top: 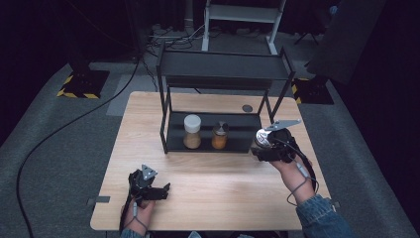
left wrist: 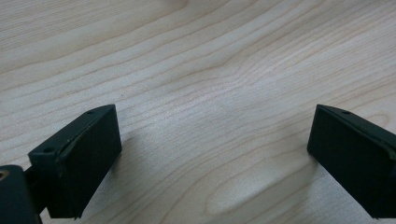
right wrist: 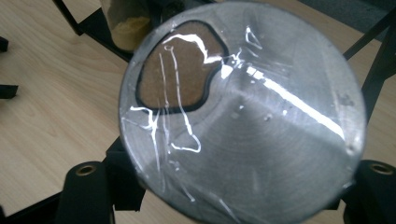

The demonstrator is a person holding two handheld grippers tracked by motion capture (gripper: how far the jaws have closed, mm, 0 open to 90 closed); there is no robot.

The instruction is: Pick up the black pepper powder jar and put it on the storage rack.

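Well left of the black rack [top: 225, 74], the left gripper [top: 166, 188] rests on the wooden table [top: 208, 183] with its jaws spread and nothing between them. On the rack's lower shelf stand a white-lidded jar [top: 192, 131] and, beside it, a smaller orange-filled jar [top: 220, 135]. Just off the rack's right front corner, the right gripper [top: 261, 145] is clenched on a silver-lidded jar [right wrist: 243, 116]; it seems bound for the shelf, so the next move must slip past the rack's right post [top: 277, 106] into the free space right of the orange-filled jar.
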